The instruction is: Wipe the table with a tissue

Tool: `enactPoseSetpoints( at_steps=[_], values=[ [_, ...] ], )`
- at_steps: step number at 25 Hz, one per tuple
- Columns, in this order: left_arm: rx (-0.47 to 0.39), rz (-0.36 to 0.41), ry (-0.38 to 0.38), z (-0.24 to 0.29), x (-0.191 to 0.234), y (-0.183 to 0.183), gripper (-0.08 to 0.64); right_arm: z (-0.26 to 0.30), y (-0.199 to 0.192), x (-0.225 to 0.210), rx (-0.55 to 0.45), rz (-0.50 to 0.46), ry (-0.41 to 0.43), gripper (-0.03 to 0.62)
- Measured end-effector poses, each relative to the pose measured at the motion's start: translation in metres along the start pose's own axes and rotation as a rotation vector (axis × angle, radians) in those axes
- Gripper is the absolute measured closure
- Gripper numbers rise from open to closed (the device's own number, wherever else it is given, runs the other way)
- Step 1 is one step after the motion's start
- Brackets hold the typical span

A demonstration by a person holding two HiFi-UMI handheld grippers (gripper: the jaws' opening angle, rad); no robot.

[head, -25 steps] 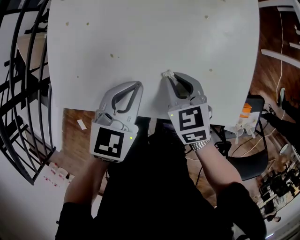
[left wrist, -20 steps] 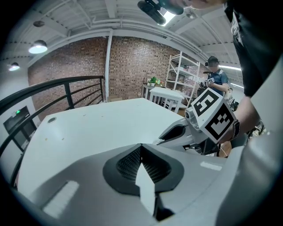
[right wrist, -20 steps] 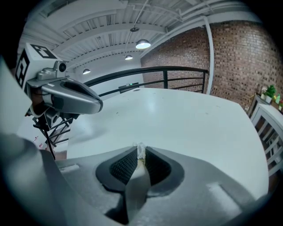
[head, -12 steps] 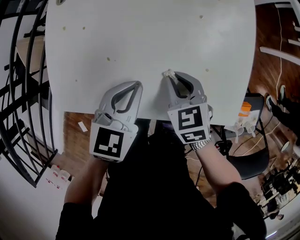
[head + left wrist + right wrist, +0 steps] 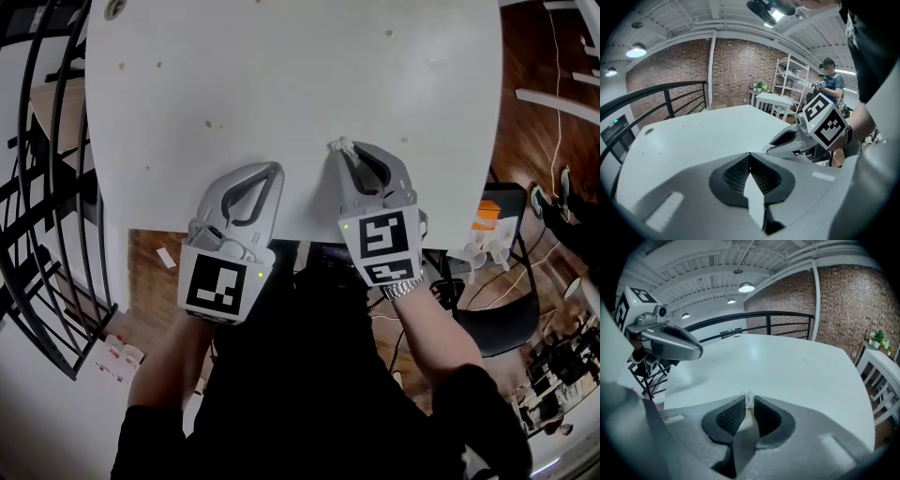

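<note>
**Tissue pinched, table mostly unwiped**

The right gripper [image 5: 343, 152] clamps a small tissue wad [image 5: 749, 399] at its fingertips, over the table [image 5: 300, 66] near its front edge. The left gripper [image 5: 277, 171] is pressed closed on nothing. Specks [image 5: 208, 125] dot the top farther out (wiping looks barely begun). Nothing on the table blocks the way, and a black railing [image 5: 37, 187] stands to the left.

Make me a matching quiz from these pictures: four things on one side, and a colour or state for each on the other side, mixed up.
Things:
1. left gripper
2. right gripper
3. table
4. railing

States:
A. black, beside the table
B. shut on the tissue
C. white, dotted with small specks
D. shut, nothing between its jaws

Pairs: 1-D, 2-B, 3-C, 4-A
</note>
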State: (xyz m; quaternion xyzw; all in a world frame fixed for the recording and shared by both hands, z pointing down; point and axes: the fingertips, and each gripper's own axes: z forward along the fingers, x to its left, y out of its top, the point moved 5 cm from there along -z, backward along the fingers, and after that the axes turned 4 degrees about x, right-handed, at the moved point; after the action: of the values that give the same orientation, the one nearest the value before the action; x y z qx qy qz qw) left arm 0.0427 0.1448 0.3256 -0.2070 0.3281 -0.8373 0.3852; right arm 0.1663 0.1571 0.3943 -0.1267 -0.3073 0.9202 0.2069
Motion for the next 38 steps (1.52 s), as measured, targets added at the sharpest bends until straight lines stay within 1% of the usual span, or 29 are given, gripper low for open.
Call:
enactPoseSetpoints(
  at_steps=[13, 25, 38],
  values=[
    [-0.007, 0.037, -0.036, 0.011, -0.013, 0.015, 0.543, -0.020, -0.008, -0.025, -0.011, 0.039, -0.068, 0.548],
    [0.006, 0.061, -0.063, 0.036, -0.029, 0.027, 0.543, -0.027, -0.027, -0.058, 0.001, 0.073, -0.105, 0.548],
    [0.009, 0.076, -0.085, 0.043, -0.027, 0.038, 0.543, -0.029, -0.022, -0.064, 0.009, 0.078, -0.120, 0.548]
  ],
)
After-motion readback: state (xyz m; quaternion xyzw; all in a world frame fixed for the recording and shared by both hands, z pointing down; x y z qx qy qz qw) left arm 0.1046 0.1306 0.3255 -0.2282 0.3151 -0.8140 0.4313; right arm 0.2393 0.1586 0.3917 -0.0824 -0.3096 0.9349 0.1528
